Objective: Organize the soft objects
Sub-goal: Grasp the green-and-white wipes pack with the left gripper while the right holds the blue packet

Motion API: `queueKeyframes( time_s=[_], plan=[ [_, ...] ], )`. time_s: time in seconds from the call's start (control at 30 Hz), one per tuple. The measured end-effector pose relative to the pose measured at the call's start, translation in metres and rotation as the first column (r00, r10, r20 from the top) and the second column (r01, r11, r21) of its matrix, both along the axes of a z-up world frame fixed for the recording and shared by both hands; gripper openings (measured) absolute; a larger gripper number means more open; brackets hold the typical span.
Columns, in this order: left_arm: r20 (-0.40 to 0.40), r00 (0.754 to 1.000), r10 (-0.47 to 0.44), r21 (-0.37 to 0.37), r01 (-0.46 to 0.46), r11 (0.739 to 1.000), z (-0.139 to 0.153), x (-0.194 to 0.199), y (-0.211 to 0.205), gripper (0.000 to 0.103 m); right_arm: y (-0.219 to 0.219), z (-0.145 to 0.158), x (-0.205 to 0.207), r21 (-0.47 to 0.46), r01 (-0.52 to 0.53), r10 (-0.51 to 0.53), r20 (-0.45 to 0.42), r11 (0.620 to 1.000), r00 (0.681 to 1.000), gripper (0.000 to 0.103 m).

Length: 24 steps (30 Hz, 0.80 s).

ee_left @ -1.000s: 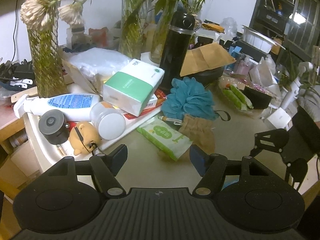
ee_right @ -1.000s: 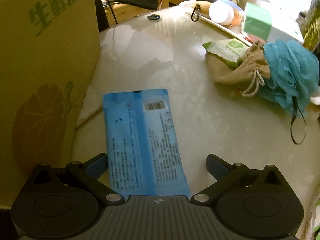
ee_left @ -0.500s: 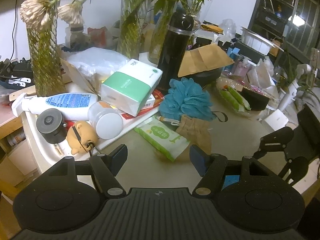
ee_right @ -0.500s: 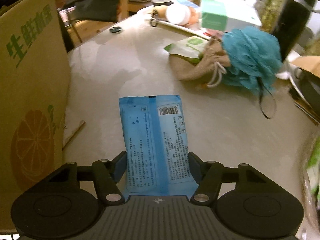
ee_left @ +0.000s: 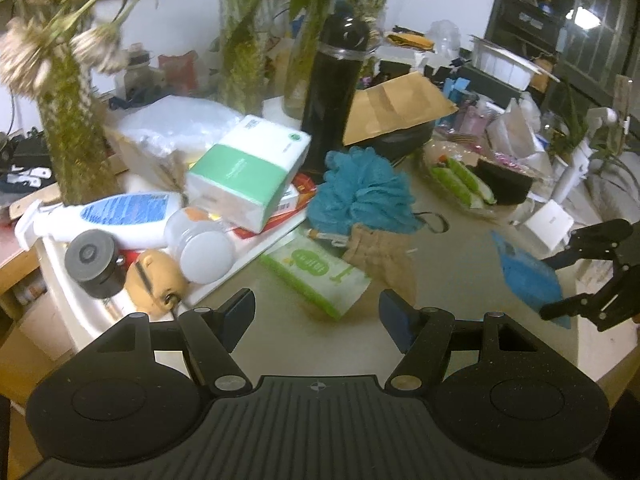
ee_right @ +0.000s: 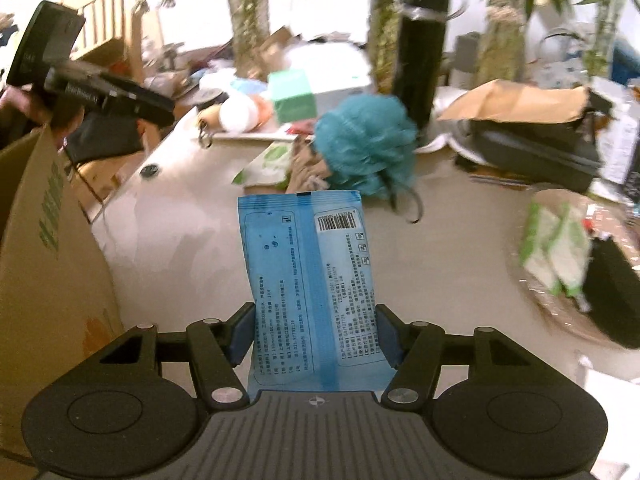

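The right gripper [ee_right: 316,334] was clamped on the blue wipes pack [ee_right: 310,280], its fingers having just closed on the pack's sides, and held it clear of the desk [ee_right: 440,280]. The left gripper [ee_left: 316,312] hovered with fingers apart and nothing between them, above the green wipes pack [ee_left: 316,272]. Step in hand: carrying the lifted pack. The next move likely calls for transfer into the cardboard box [ee_right: 44,280] alongside, then release.

The right gripper [ee_right: 315,330] is clamped tight, raised off the surface; the left gripper [ee_left: 317,314] gapes.
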<state>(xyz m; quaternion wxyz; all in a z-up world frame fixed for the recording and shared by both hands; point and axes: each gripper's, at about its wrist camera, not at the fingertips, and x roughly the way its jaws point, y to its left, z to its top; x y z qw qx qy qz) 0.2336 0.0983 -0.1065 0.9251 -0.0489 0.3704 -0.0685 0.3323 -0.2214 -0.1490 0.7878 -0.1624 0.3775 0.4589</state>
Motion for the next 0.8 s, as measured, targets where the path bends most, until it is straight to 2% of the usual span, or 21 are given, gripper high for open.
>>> queueKeyframes(
  time_s=[0.1,0.23,0.4,0.5,0.63,0.8],
  plan=[
    [0.012,1.000,-0.020,0.005,0.020,1.000,0.005,0.004,-0.004,0.068,-0.007,0.014,-0.007,0.018,0.045,-0.045,0.009,0.999,0.999,0.065],
    [0.019,0.999,-0.050,0.042,0.050,0.998,0.012,0.009,-0.009,0.068,-0.017,0.032,-0.021,0.060,0.097,-0.098,0.011,0.993,0.995,0.065],
    [0.007,0.996,-0.094,0.109,0.093,0.990,0.011,0.018,-0.014,0.068,-0.029,0.040,-0.038,0.078,0.162,-0.163,0.007,0.984,0.987,0.065],
    [-0.037,0.995,-0.097,0.127,0.101,0.987,0.005,0.028,-0.015,0.068,-0.038,0.043,-0.045,0.086,0.205,-0.207,0.007,0.975,0.978,0.065],
    [-0.130,0.990,-0.049,0.085,0.060,0.995,-0.005,0.049,-0.010,0.068,-0.049,0.046,-0.051,0.114,0.260,-0.261,-0.006,0.959,0.965,0.065],
    [-0.240,0.970,0.039,0.102,-0.015,0.995,-0.011,0.078,-0.011,0.079,-0.057,0.051,-0.059,0.119,0.277,-0.279,0.001,0.954,0.960,0.065]
  ],
)
